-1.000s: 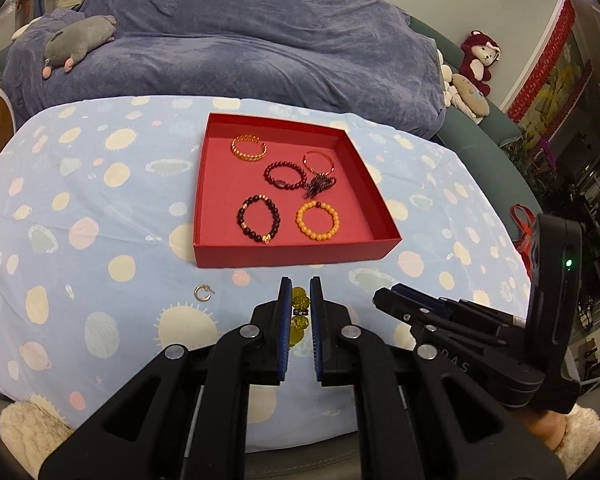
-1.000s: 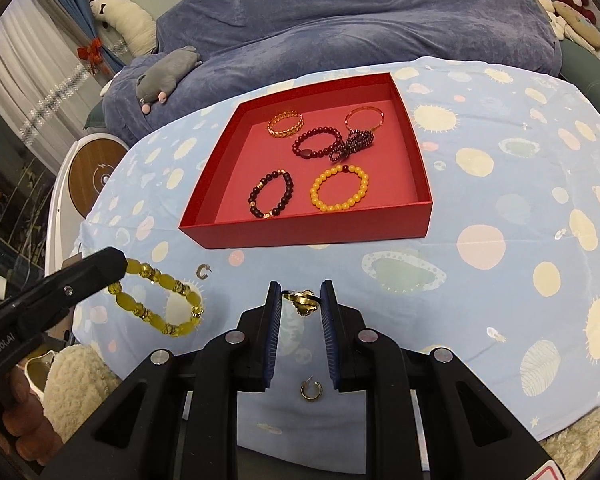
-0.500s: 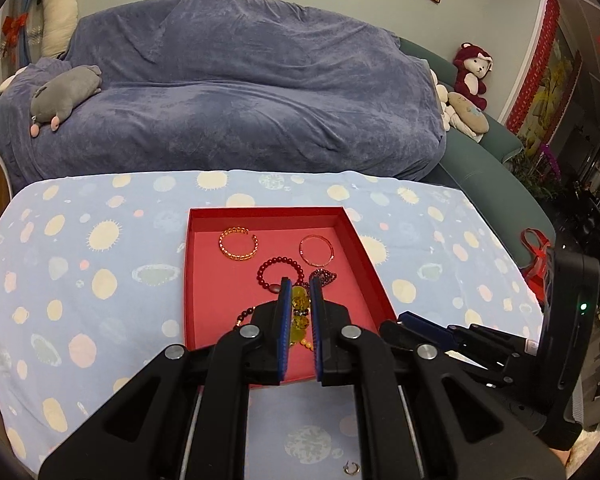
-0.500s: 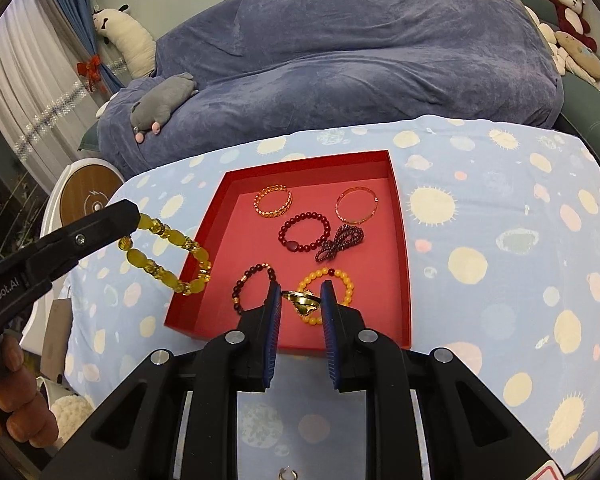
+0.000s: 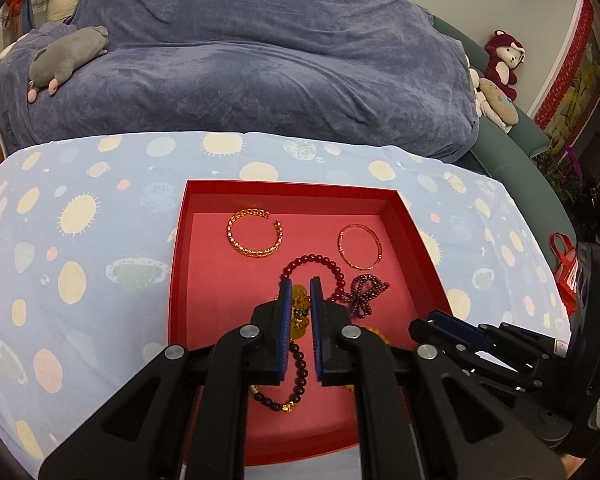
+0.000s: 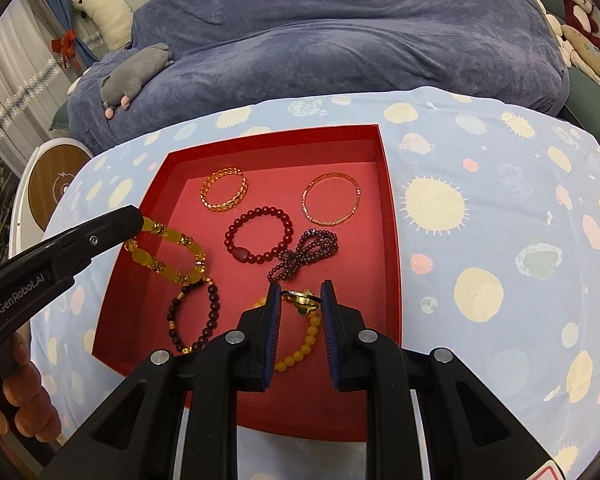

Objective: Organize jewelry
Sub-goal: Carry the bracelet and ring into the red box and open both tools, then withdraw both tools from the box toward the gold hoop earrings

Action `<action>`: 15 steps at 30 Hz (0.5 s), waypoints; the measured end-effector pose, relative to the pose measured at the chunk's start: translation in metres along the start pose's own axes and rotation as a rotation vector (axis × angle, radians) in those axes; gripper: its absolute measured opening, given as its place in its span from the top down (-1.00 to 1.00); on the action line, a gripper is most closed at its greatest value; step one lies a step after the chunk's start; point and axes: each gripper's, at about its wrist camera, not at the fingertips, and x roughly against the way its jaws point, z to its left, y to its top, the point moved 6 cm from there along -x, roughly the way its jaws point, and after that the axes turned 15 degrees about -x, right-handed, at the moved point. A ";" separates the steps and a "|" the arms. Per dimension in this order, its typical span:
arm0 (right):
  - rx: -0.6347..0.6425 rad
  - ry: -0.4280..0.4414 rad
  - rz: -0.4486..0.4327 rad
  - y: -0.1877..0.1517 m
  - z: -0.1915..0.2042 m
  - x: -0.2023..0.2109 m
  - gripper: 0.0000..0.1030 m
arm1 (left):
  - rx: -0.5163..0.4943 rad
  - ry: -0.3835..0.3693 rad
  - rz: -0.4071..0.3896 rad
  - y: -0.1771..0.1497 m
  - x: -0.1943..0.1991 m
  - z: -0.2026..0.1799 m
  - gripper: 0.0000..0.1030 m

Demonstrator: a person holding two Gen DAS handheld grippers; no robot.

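A red tray (image 5: 178,264) (image 6: 390,208) on the blue spotted tablecloth holds several bracelets: a gold chain cuff (image 5: 255,236), a thin pink bangle (image 6: 331,199), a red bead bracelet (image 6: 259,239), a dark purple bead bundle (image 6: 306,254), a dark bead bracelet (image 6: 194,318) and an orange bead bracelet (image 6: 300,350). My left gripper (image 5: 299,308) is shut on a yellow bead bracelet (image 6: 168,250) and holds it over the tray's left side. My right gripper (image 6: 300,300) is shut on a gold ring (image 6: 300,299) over the tray's near part.
A blue covered sofa (image 5: 260,60) stands behind the table with a grey plush toy (image 5: 66,56) on it. Red and beige plush toys (image 5: 500,68) sit at the right. A round white and wood object (image 6: 52,176) stands left of the table.
Both grippers have moved forward from the table's near edge to above the red tray, each still carrying its piece. The small rings on the cloth have dropped out of view.
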 end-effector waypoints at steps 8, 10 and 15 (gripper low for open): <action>0.024 -0.033 0.009 0.007 0.000 -0.025 0.63 | 0.014 0.015 0.023 -0.003 -0.027 0.013 0.82; 0.020 -0.040 -0.004 0.011 0.000 -0.028 0.63 | 0.027 0.021 0.024 -0.003 -0.032 0.017 0.82; -0.032 -0.043 -0.062 0.023 -0.009 -0.023 0.32 | 0.050 0.036 0.018 0.001 -0.035 0.028 0.82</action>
